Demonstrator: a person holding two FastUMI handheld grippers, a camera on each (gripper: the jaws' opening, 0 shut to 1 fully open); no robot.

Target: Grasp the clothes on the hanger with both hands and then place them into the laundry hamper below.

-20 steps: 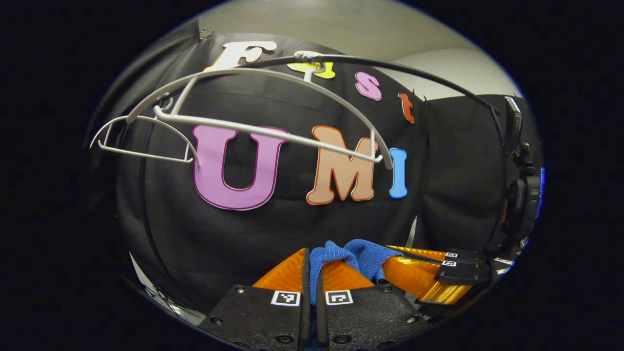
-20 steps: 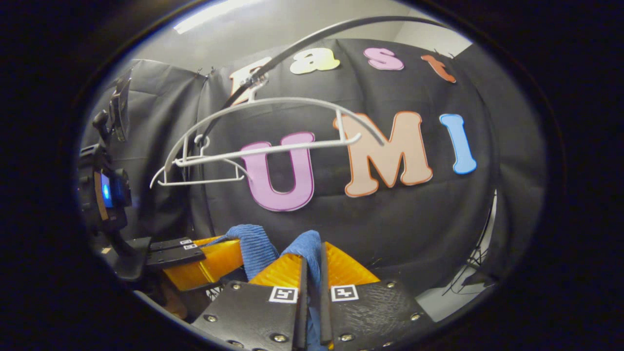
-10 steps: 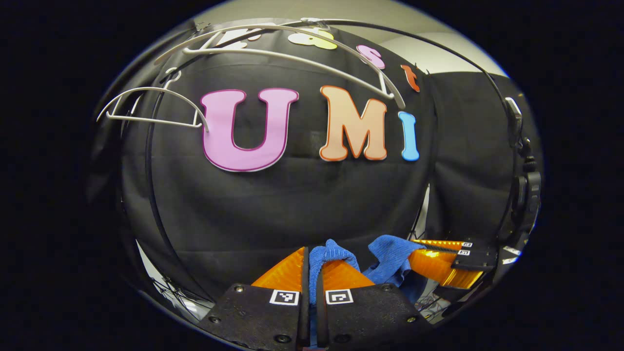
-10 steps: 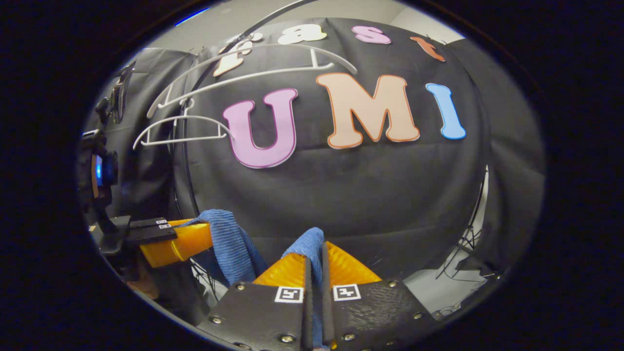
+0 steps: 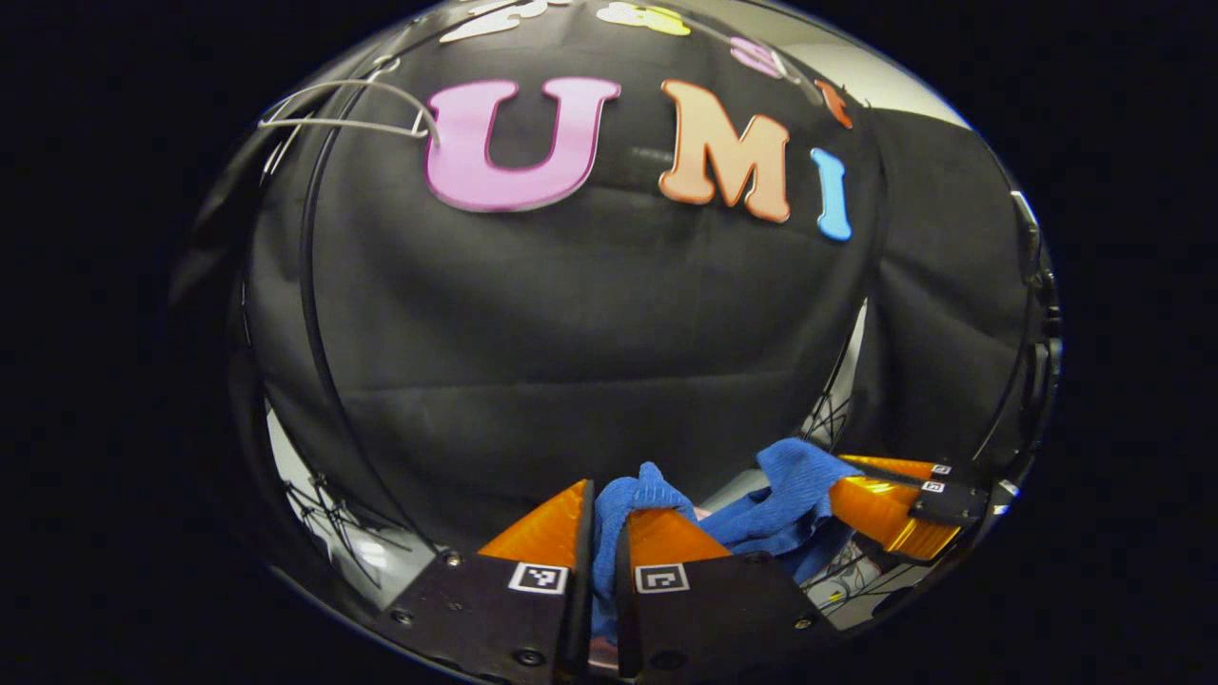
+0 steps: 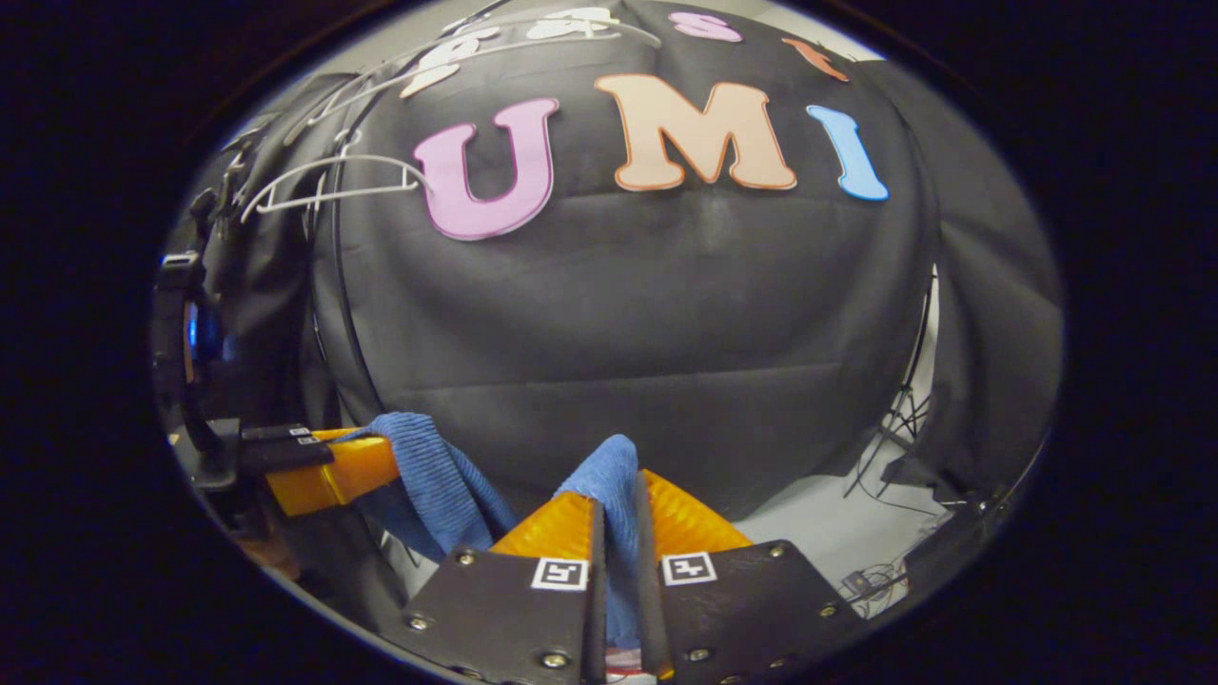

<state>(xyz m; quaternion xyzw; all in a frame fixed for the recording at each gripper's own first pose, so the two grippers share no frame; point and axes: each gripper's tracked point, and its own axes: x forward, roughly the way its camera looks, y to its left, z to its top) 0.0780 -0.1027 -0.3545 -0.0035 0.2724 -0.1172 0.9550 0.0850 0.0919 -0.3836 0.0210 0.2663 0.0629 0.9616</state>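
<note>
Blue cloth (image 5: 623, 509) pinched in left claw (image 5: 601, 533), other end in right claw (image 6: 617, 514)

The cloth (image 5: 761, 509) is hanging between the two grippers, pinched at one end in the left gripper (image 5: 602, 533) and at the other in the right gripper (image 6: 617, 518). Hangers (image 6: 328, 185) are hanging up high to the left, in front of the far wall (image 6: 618, 314).
</note>
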